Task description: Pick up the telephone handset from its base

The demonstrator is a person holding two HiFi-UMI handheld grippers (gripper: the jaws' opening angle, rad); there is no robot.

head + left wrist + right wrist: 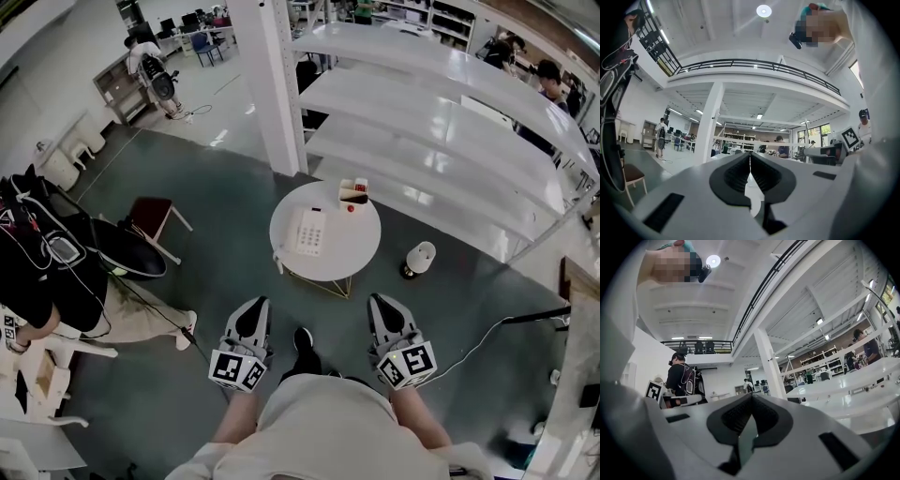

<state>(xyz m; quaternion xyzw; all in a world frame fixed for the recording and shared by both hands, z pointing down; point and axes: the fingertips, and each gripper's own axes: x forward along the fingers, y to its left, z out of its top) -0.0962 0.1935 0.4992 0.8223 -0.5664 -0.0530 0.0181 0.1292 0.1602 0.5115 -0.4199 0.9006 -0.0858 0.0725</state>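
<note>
Head view alone shows the telephone (309,232) on the table (361,251); left tongs (257,303) and right tongs (376,300) closed, empty.

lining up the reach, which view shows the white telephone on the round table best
The head view: the white push-button telephone sits whole and unblocked on the round white table. The left gripper view and right gripper view look level across the room; neither shows the telephone.

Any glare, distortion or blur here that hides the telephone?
Head view: fisheye bend, glare on the white shelves, but the telephone on the round table reads clearly. Left gripper view: dark vignette, ceiling lamp blown out, near jaws soft. Right gripper view: same vignette, another lamp flaring; telephone discernible in neither.
</note>
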